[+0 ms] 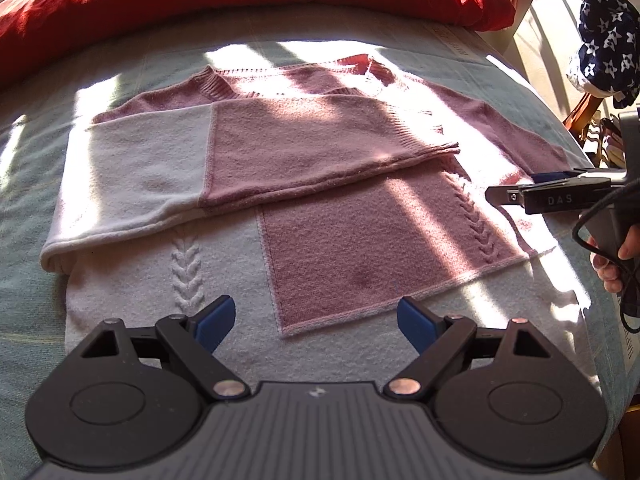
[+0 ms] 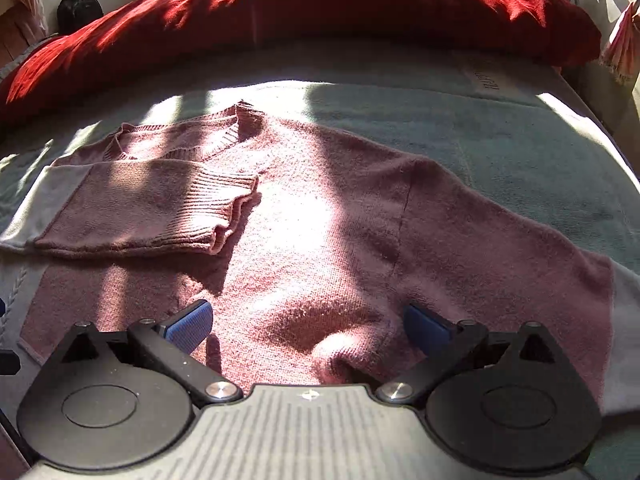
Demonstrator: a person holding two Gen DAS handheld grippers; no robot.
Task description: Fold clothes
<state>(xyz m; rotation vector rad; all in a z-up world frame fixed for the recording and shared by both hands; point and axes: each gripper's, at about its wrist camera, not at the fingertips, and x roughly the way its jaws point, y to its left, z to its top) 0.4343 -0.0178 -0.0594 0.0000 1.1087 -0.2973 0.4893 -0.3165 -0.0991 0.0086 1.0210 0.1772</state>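
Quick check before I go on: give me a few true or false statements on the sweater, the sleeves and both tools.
1. One sleeve is folded across the sweater. True.
2. The other sleeve is folded too. False: it lies spread out to the side.
3. The left tool is open. True.
4. The right tool grips the sweater. False: it is open, holding nothing.
5. The pillow behind the sweater is blue. False: it is red.

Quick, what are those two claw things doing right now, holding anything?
Left gripper: open, holding nothing, over the sweater.
Right gripper: open, holding nothing, over the same sweater.
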